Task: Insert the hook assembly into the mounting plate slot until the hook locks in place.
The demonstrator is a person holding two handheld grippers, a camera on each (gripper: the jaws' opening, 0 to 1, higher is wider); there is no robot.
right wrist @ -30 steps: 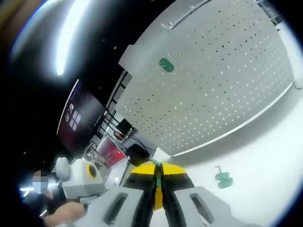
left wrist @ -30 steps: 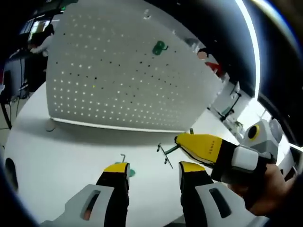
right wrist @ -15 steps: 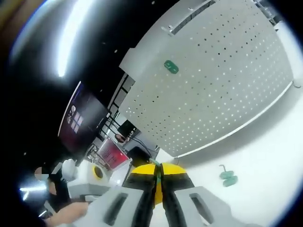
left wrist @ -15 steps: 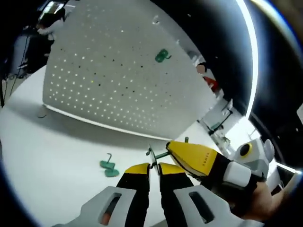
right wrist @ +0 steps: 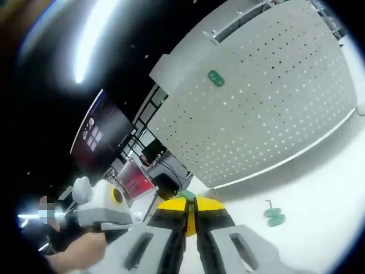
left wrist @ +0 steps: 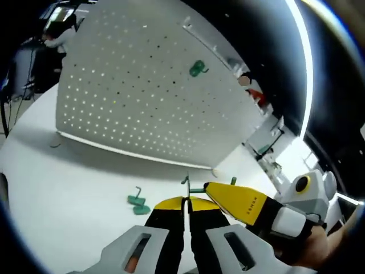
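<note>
Left tongs [left wrist: 186,206] now closed on hook [left wrist: 187,184], pegboard's green mounted hook [right wrist: 215,78]

Green hook assembly [left wrist: 187,186] sits pinched up off the table, a second green hook [left wrist: 137,202] lies flat near the pegboard's [left wrist: 142,85] bottom edge.

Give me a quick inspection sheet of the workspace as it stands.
Surface: white table, bare around the parts.
Job's things: pegboard upright on the table, a green hook hung on it; loose hook on the table; a hook part pinched at the jaw tips.
Clutter: nothing seen.
Grippers: left gripper and right gripper both shut on the hook part.
Cables: some at far left.
Surroundings: a person, shelving, screens.
</note>
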